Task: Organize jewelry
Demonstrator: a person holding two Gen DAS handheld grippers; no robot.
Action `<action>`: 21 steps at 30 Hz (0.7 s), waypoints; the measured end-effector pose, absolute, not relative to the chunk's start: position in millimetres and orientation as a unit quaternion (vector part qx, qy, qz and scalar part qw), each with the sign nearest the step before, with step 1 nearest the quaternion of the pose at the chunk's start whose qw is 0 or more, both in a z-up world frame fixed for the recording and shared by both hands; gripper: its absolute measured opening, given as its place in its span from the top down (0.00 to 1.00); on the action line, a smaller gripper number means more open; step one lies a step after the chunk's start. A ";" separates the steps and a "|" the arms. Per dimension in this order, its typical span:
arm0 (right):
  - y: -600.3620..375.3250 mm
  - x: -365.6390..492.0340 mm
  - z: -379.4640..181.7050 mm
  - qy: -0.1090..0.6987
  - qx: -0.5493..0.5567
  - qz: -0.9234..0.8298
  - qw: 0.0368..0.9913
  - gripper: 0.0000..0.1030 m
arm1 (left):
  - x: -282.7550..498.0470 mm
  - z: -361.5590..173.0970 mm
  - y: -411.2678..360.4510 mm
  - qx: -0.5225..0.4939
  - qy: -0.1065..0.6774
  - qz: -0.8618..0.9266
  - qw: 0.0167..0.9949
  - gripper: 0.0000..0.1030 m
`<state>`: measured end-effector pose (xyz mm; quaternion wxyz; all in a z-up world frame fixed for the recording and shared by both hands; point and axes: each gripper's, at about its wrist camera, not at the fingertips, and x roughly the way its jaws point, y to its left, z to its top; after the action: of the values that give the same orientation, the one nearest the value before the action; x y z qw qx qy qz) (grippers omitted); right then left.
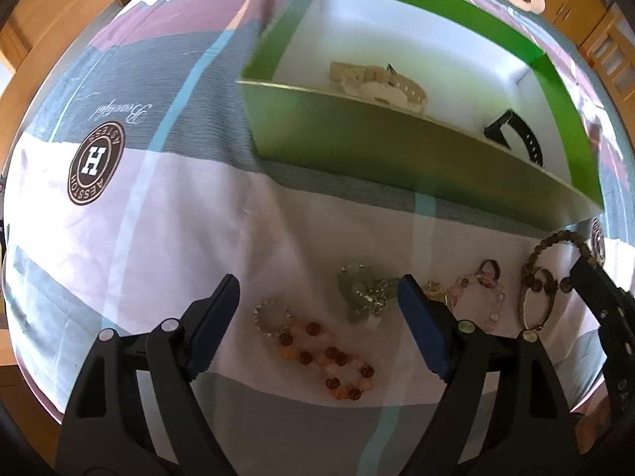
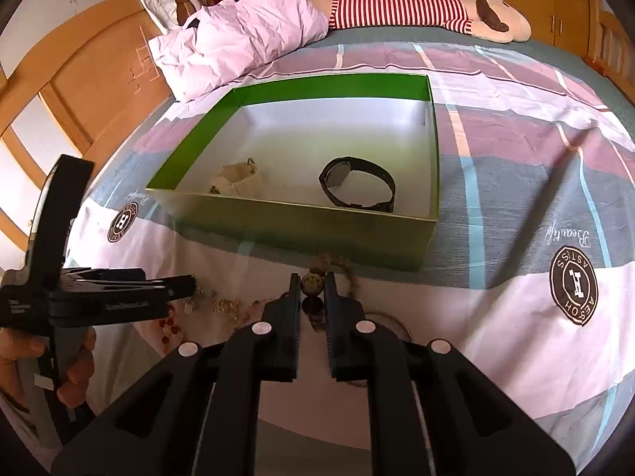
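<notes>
**Right gripper pinching the brown bead bracelet, ready to lift it into the green box.**

My right gripper point(image 2: 310, 283) is pressed together on a bead of the brown bead bracelet point(image 1: 549, 273), which lies on the bedspread point(image 1: 158, 238) just in front of the green box point(image 2: 285, 234), near its front wall. My left gripper point(image 1: 317, 309) hangs spread wide and empty over the amber bead bracelet point(image 1: 325, 357), further from the box, with a pale charm point(image 1: 359, 293) and a pink bracelet point(image 1: 480, 297) between. Inside the box lie a black watch point(image 2: 357, 188) and a cream watch point(image 2: 236, 178). To do this well, I judge I should lift straight until the dangling loop clears the wall, then release over the bare floor beside the black watch.
</notes>
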<state>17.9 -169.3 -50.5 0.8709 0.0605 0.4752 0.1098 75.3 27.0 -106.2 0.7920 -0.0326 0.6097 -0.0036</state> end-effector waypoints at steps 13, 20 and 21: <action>-163.8 18.5 -56.3 0.482 0.050 0.110 0.868 0.90 | 73.5 -108.7 -0.1 0.012 0.601 -0.024 0.799 0.88; -161.7 18.0 -57.8 0.484 0.043 0.108 0.867 0.90 | 64.2 -96.4 1.1 0.015 0.587 -0.017 0.810 0.92; -161.6 17.8 -57.9 0.484 0.043 0.108 0.867 0.90 | 62.4 -93.8 1.2 0.014 0.584 -0.018 0.811 0.92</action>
<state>17.8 -161.6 -57.9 0.8674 0.0430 0.4838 0.1080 62.4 1.2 -93.8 0.8114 0.0143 0.5840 -0.0184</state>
